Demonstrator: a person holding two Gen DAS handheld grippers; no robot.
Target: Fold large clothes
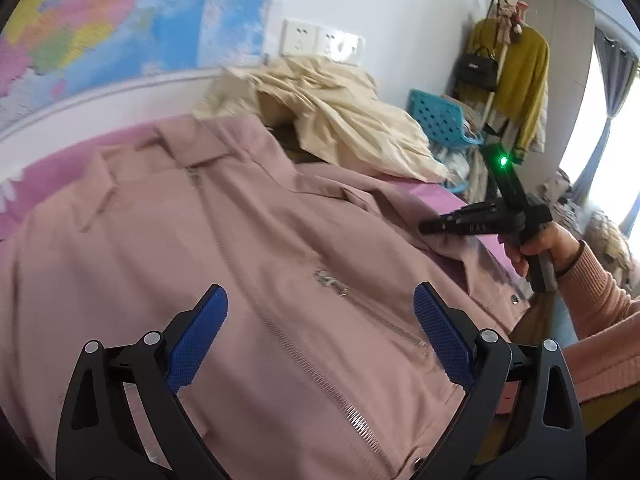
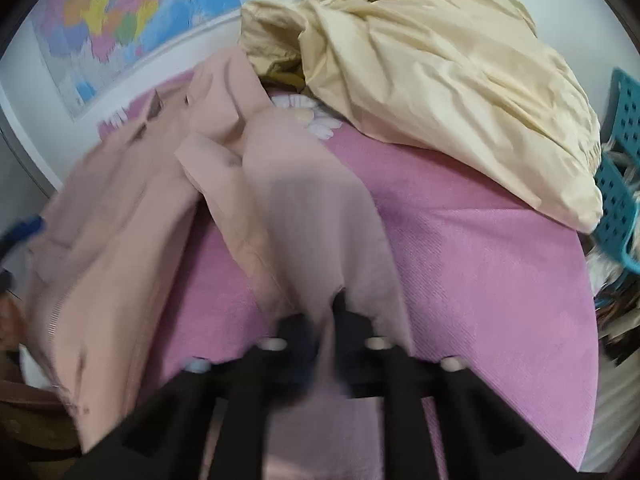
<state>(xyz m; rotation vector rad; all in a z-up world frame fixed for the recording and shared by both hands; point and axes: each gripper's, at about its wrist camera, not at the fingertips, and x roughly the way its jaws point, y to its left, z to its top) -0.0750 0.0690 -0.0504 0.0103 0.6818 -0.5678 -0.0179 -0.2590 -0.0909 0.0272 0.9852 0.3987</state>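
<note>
The jacket (image 1: 224, 248) is lying spread on the table (image 2: 480, 280), with crumpled cloth (image 1: 344, 120) sitting behind it by the wall.

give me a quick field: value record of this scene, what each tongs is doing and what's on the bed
surface: pink bed cover
garment: pink zip jacket, spread out, front up
left tongs: open, over the jacket front, holding nothing
right tongs: shut on the jacket sleeve, lifting it; view is blurred
other cloth: cream garment, crumpled at the far side of the bed
wall: coloured map
fold state: sleeve not yet laid over the body
</note>
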